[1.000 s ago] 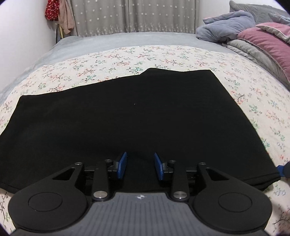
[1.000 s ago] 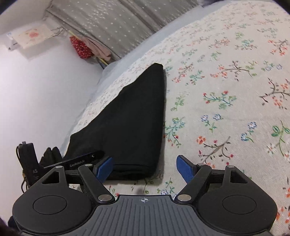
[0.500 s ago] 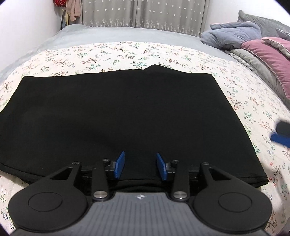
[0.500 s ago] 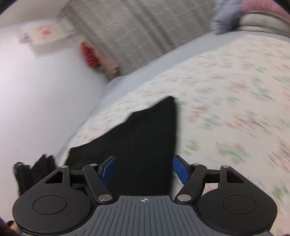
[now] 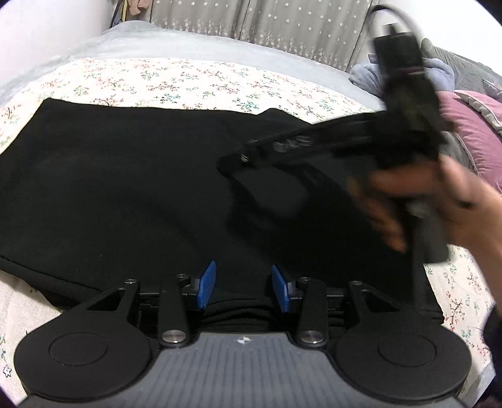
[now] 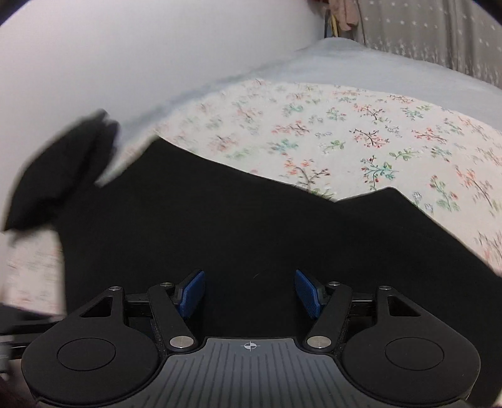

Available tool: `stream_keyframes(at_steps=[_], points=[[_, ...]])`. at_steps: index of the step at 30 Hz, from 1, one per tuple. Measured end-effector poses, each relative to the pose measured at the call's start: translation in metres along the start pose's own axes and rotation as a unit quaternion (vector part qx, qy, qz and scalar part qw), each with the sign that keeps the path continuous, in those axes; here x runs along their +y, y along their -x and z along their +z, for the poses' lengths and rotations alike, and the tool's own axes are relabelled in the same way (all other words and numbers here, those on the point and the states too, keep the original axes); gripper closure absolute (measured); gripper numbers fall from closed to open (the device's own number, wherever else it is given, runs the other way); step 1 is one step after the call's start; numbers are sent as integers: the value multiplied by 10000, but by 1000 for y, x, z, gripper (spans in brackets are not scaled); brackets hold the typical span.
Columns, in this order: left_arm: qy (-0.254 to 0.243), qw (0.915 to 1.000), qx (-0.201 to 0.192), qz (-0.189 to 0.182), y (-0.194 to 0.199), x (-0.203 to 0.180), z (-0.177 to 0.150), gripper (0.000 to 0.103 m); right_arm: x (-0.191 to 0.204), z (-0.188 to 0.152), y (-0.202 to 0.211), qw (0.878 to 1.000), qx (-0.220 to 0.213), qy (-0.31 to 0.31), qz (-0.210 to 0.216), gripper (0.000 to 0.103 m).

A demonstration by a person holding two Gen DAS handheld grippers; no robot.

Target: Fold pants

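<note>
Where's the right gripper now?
In the left wrist view, the right gripper reaches in from the right, over the black pants on the floral bedspread.

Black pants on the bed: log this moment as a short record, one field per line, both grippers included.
garment: black pants, folded flat in a wide rectangle
surface: floral bedspread
left gripper: at the near edge of the pants, jaws apart, stacked fabric layers between the pads, not visibly pinched
right gripper: over the pants, jaws apart and just been closing, nothing between them
right hand: blurred, reaching in across the pants
background: pillows and bedding, grey curtain
</note>
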State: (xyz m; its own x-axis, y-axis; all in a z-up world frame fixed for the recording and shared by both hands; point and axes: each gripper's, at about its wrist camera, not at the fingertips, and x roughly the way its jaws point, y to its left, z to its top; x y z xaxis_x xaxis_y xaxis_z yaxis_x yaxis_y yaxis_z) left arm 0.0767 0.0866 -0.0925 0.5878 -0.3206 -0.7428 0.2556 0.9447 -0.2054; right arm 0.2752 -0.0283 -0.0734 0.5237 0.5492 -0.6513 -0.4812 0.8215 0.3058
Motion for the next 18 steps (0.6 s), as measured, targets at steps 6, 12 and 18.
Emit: stream_keyframes(at_steps=[6,12,18], points=[[-83,9999,62,17,-3,-2,2,60,-38,11,-12,9952,-511,-276,-783,42],[-157,9998,61,49,-5,-7,3,60,-92,-2,21,9726,-676,-977,-1998,40],[-278,9996,65,5,-6,-15,1,50,-94,-51,94,9669,-1438,-1722,-1213,36]])
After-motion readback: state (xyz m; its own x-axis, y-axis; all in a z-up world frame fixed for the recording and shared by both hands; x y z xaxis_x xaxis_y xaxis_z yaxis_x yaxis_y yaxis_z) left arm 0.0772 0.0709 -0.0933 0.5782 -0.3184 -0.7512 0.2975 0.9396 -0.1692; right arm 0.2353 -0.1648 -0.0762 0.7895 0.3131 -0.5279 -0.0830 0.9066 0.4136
